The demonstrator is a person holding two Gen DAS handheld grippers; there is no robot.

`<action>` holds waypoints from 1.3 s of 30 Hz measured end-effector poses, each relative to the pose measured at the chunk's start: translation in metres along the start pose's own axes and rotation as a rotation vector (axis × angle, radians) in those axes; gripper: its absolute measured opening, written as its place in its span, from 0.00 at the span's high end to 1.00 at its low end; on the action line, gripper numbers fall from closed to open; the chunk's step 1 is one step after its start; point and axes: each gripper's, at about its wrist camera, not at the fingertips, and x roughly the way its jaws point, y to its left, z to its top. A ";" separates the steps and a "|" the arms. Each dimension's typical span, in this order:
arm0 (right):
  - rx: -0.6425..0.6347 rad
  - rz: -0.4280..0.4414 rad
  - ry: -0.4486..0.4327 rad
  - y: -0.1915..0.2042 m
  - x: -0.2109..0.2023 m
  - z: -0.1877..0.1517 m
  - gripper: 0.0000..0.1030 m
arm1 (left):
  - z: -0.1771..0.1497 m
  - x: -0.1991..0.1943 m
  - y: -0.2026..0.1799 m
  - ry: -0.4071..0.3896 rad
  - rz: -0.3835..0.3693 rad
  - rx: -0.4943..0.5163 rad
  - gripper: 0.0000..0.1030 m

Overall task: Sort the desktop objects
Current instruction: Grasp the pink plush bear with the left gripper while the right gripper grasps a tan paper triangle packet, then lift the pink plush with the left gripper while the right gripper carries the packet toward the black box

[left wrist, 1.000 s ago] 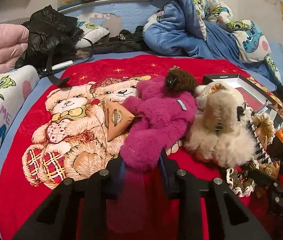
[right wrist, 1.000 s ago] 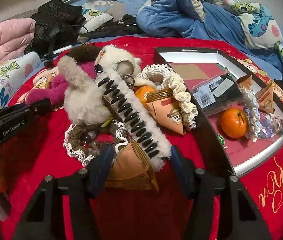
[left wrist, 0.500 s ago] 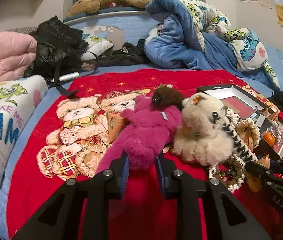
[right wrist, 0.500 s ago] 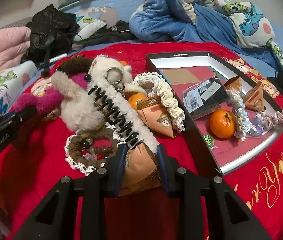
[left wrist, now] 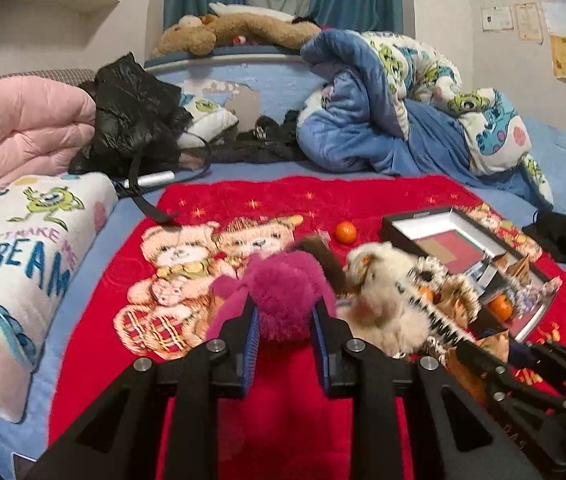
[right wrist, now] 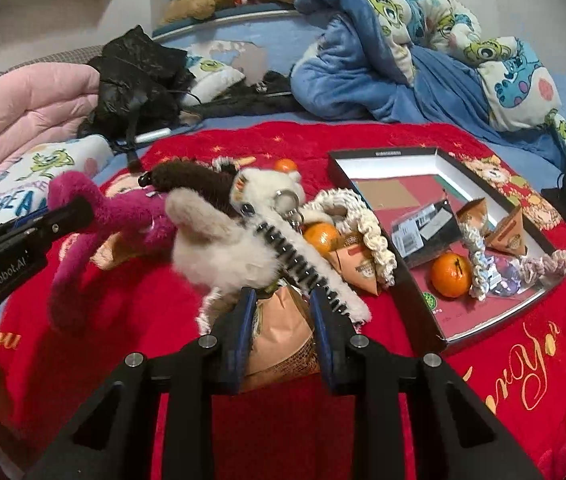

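My left gripper (left wrist: 285,320) is shut on a magenta plush toy (left wrist: 283,292) and holds it lifted above the red blanket; the toy also shows in the right wrist view (right wrist: 123,216). My right gripper (right wrist: 281,316) is shut on a brown triangular snack packet (right wrist: 281,336). A cream plush toy (right wrist: 227,248) with a black-and-white coil lies just beyond the packet. A black tray (right wrist: 383,153) at the right holds an orange (right wrist: 451,274), packets and scrunchies.
A loose orange (left wrist: 346,232) lies on the red blanket (left wrist: 95,344) behind the toys. Another orange (right wrist: 321,236) and a packet sit beside the tray. Pillows, a black jacket (left wrist: 131,116) and blue bedding ring the blanket.
Both grippers have closed: the left on the magenta plush, the right on the brown packet. Both have risen, and the plush is lifted off the blanket.
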 end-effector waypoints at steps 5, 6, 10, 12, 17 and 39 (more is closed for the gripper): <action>0.015 0.020 -0.028 -0.001 -0.016 0.004 0.74 | 0.016 -0.035 -0.003 -0.052 0.001 0.009 0.76; 0.017 0.022 -0.033 -0.002 -0.019 0.005 0.74 | 0.019 -0.044 -0.004 -0.066 0.002 0.010 0.76; 0.034 0.020 -0.054 -0.011 -0.032 0.009 0.74 | 0.029 -0.066 -0.008 -0.098 0.007 0.014 0.76; 0.044 0.015 -0.064 -0.016 -0.039 0.011 0.74 | 0.033 -0.078 -0.012 -0.111 -0.001 0.015 0.76; 0.067 0.009 -0.091 -0.032 -0.059 0.014 0.74 | 0.043 -0.107 -0.027 -0.154 -0.028 0.028 0.76; 0.130 -0.122 -0.158 -0.141 -0.138 -0.001 0.73 | 0.047 -0.141 -0.191 -0.167 -0.265 0.115 0.76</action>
